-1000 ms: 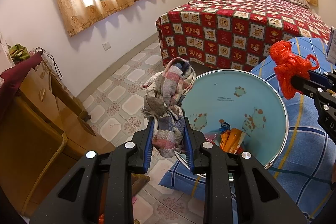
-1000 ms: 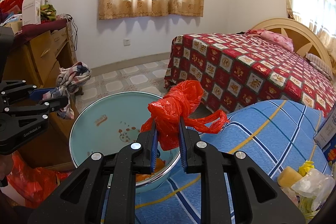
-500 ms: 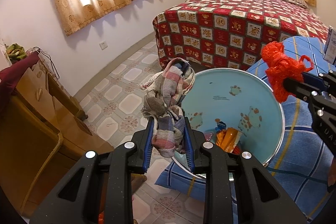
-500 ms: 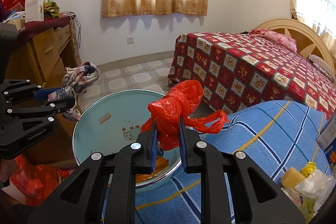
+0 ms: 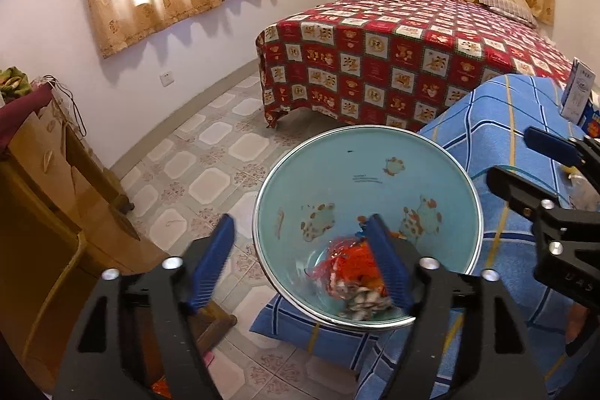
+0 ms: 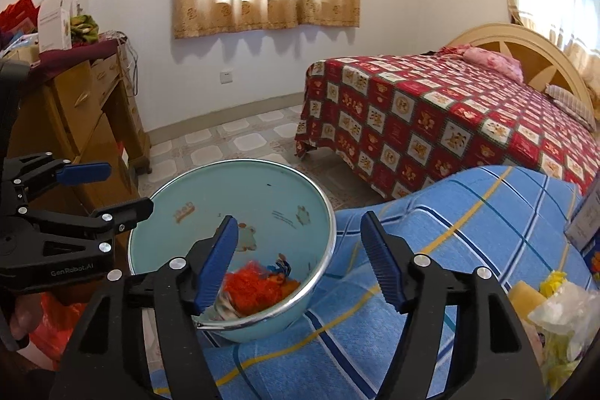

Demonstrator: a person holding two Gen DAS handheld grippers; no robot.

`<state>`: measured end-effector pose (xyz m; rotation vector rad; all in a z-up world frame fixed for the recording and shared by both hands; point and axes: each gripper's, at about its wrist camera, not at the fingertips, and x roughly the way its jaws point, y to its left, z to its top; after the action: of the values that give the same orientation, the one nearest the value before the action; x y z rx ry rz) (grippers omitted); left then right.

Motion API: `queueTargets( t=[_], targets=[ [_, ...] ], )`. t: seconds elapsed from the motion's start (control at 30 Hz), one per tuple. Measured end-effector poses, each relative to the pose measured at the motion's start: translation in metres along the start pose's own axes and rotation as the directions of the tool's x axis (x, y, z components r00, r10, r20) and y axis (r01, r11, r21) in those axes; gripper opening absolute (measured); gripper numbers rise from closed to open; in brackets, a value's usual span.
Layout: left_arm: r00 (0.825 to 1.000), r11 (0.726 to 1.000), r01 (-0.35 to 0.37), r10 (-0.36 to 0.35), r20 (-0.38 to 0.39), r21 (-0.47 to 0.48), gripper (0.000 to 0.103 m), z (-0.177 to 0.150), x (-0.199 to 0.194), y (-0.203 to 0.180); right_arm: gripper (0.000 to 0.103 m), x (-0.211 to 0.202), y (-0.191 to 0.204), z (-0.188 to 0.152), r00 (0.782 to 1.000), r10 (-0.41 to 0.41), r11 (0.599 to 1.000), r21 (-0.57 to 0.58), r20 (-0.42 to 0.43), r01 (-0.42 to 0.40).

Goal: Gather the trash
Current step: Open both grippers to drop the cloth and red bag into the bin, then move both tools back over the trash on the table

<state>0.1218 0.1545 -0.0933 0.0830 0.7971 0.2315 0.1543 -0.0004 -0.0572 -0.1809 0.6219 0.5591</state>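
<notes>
1. The basin (image 5: pixel 375 171) is a round, glossy enamel bowl, pale turquoise inside with small cartoon animal prints and a bright metal rim; it sits at lower centre of the left wrist view, on the edge of a blue blanket (image 5: pixel 498 122).
2. The blanket is soft fleece with a check of dark blue, white and yellow lines, and fills the lower right of both views.
3. One red plastic bag (image 6: pixel 257 285), crinkled and bunched, lies in the bottom of the basin. One plaid cloth (image 5: pixel 360 298), grey and white and blurred, lies just beside it, touching it. A scrap of orange and blue wrapper shows at their edge; I cannot tell how many pieces.
4. Two grippers show, both black plastic with ribbed blue pads. The left gripper (image 5: pixel 300 263) has just been opening: its jaws stand wide apart over the near rim with nothing between them. The right gripper (image 6: pixel 300 257) has likewise just been opening, and its jaws are spread and empty; its left finger is over the basin, its right over the blanket.
5. At the lower right of the right wrist view lies a loose pile (image 6: pixel 555 302) on the blanket: clear crinkled plastic, a yellow scrap and a pale yellow block.
6. One bed (image 5: pixel 412 62) stands at upper right, under a red quilt of pictured squares, with a curved wooden headboard and two pillows.
7. One wooden dresser (image 6: pixel 86 122) stands at left. The floor (image 5: pixel 210 171) is patterned tile.
</notes>
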Motion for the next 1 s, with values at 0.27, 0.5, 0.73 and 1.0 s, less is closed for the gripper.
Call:
queueTargets(
  t=[0.27, 0.5, 0.73, 1.0],
  targets=[
    [1.000, 0.999, 0.010, -0.008, -0.024, 0.048, 0.089, -0.011, 0.007, -0.018, 0.076, -0.046, -0.016, -0.020, 0.997, -0.073, 0.996, 0.044, 0.016, 0.072],
    [0.999, 0.989, 0.032, -0.030, -0.017, 0.142, 0.089, -0.025, 0.006, -0.062, 0.080, -0.118, -0.059, -0.062, 0.977, -0.211, 0.972, 0.118, 0.036, 0.206],
    [0.997, 0.979, 0.075, -0.072, -0.021, 0.192, 0.090, -0.028, 0.000, -0.099, 0.088, -0.176, -0.119, -0.112, 0.932, -0.363, 0.886, 0.308, -0.002, 0.346],
    [0.983, 0.955, 0.176, -0.185, 0.016, 0.239, 0.093, -0.016, -0.028, -0.171, 0.088, -0.227, -0.177, -0.163, 0.870, -0.491, 0.780, 0.420, -0.050, 0.464]
  ],
)
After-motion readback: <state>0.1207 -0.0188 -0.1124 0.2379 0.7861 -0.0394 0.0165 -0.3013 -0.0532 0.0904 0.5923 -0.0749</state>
